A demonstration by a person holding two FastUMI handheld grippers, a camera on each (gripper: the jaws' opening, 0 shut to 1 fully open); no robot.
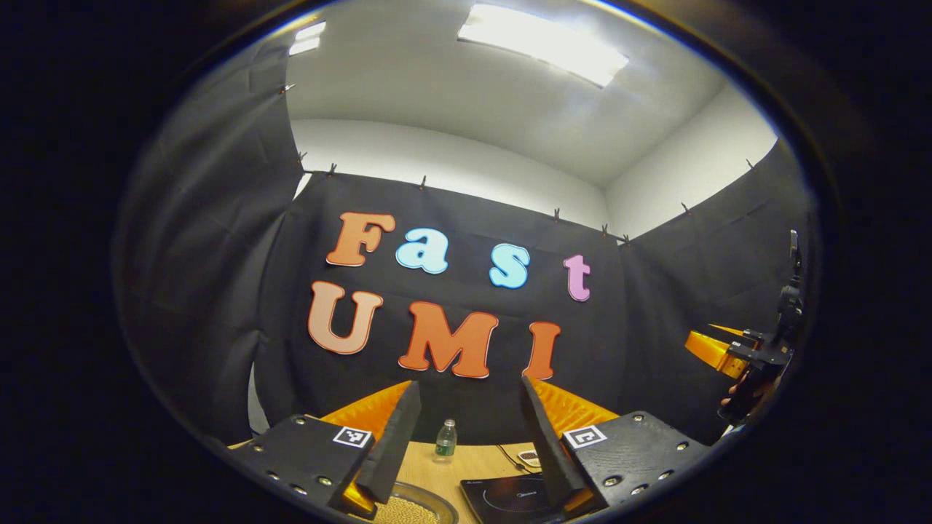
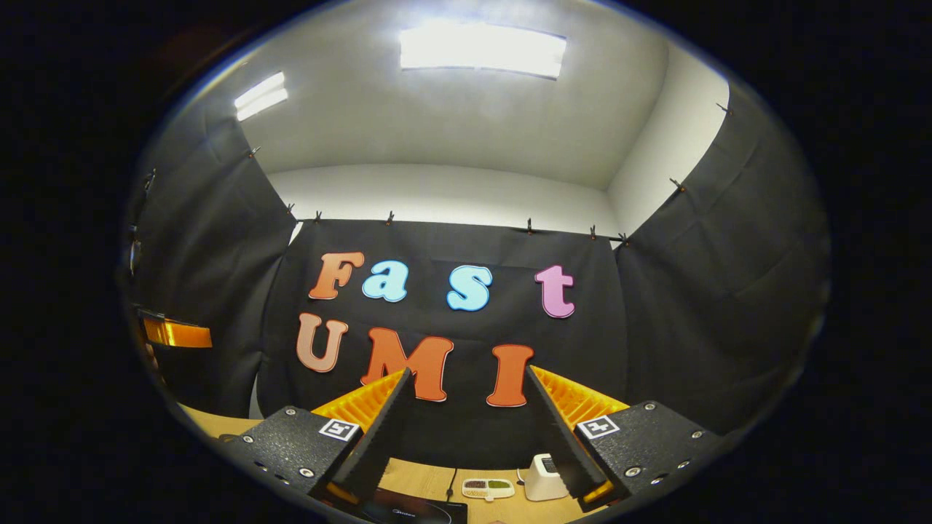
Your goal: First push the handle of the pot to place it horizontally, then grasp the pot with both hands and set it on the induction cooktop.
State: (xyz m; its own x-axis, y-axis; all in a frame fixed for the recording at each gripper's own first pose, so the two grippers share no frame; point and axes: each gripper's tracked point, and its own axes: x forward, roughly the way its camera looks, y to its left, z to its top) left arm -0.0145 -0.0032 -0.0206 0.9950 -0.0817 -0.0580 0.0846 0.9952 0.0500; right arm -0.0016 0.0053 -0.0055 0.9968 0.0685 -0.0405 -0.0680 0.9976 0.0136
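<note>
Both grippers are raised and look toward the booth wall. In the left gripper view, my left gripper is open with nothing between its fingers. Low between them peeks the round, metal-rimmed pot, cut off by the view's edge, its handle hidden. The black induction cooktop lies just right of it on the wooden table. My right gripper is open and empty too, with the cooktop below its left finger. Farther off, the right gripper shows at the right, held by a hand.
A small green-labelled bottle stands at the table's back, with a cable and a small flat item beside it. In the right gripper view, a white box-like device and a small flat controller sit behind the cooktop.
</note>
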